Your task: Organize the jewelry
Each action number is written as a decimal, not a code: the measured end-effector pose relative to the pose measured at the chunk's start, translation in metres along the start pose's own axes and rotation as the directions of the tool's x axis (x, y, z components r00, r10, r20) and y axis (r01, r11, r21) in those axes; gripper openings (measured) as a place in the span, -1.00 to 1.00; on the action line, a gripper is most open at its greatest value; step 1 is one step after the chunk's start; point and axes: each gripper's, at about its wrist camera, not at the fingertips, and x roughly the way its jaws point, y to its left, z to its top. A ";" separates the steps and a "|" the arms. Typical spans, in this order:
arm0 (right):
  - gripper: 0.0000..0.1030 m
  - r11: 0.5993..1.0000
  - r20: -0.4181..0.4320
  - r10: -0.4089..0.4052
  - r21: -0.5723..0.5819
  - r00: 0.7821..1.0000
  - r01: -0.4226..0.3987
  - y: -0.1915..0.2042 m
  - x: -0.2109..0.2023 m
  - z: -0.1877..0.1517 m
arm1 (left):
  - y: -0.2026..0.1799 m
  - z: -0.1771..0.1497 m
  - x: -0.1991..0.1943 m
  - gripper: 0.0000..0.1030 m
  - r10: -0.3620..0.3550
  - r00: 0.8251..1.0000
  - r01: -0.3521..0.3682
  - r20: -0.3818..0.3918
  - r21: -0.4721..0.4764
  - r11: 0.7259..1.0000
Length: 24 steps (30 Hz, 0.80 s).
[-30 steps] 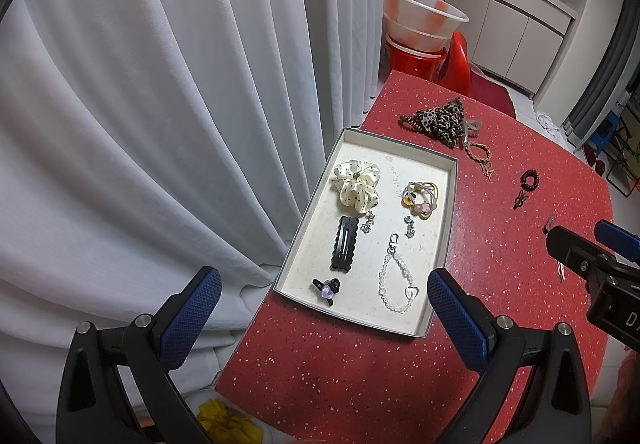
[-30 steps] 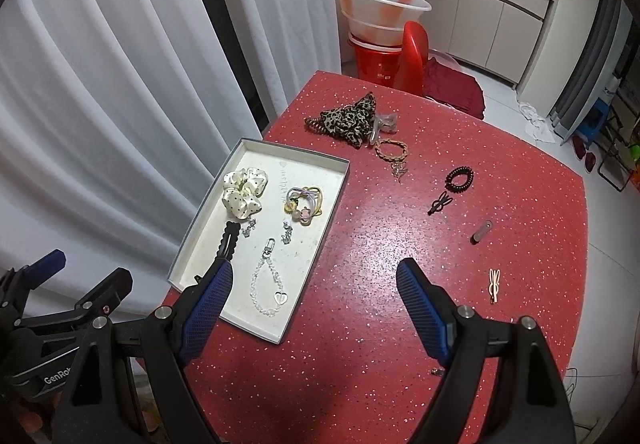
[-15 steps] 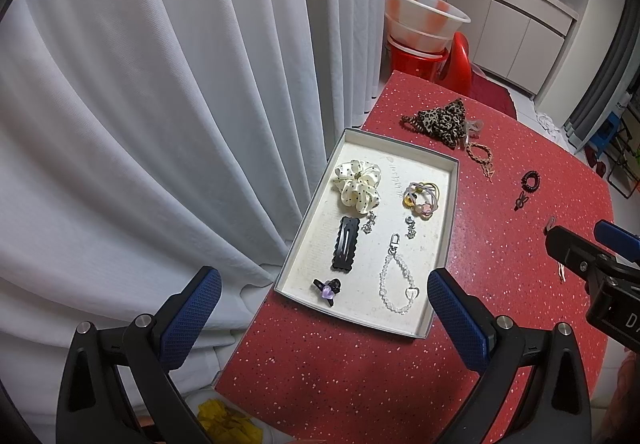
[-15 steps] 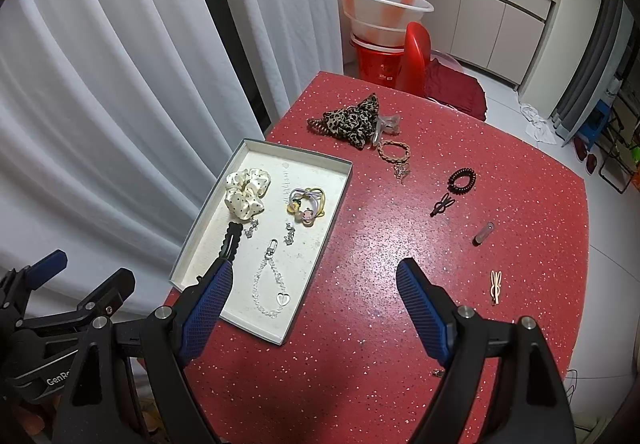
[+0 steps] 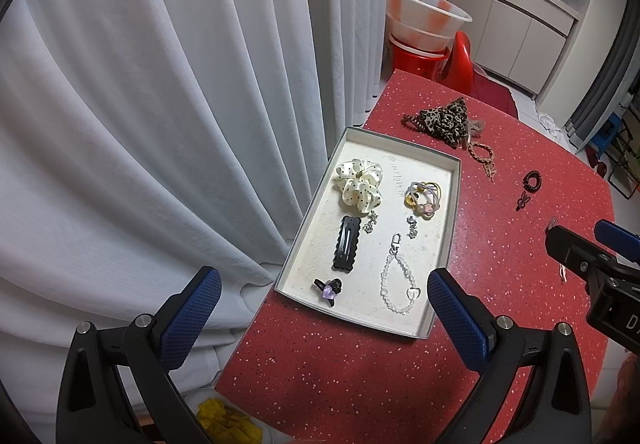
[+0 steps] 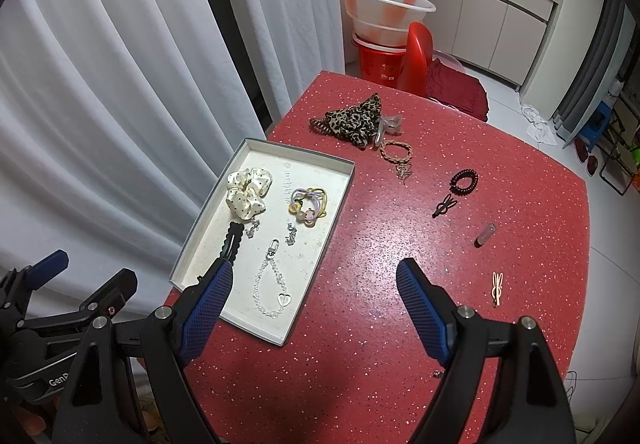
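Observation:
A shallow white tray (image 5: 444,244) (image 6: 188,260) lies at the left edge of the red table. It holds a cream dotted scrunchie (image 5: 358,184) (image 6: 248,192), a black snap clip (image 5: 346,244), coloured hair ties (image 5: 424,196) (image 6: 308,204), a bead chain with a heart (image 5: 398,284) (image 6: 274,288), and a small purple clip (image 5: 329,288). Loose on the table are a leopard scrunchie (image 6: 354,120), braided bracelet (image 6: 396,152), black coil tie (image 6: 464,178), black clip (image 6: 442,206), brown clip (image 6: 485,235) and beige clip (image 6: 497,288). My left gripper (image 5: 320,318) and right gripper (image 6: 314,304) are open and empty above the near edge.
White curtains (image 5: 160,104) hang left of the table. A red chair (image 6: 416,56) and stacked basins (image 6: 384,16) stand past the far edge. The right gripper shows at the right in the left wrist view (image 5: 588,256). Something yellow (image 5: 228,420) lies below the table.
Both views shift very slightly; the right wrist view has drifted a little towards the table. Nothing was picked up or moved.

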 end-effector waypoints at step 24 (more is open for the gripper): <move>0.67 1.000 -0.003 0.002 -0.004 1.000 -0.002 0.002 0.001 0.000 | 0.002 -0.001 0.003 1.00 0.003 1.000 -0.003 -0.006 -0.003 1.000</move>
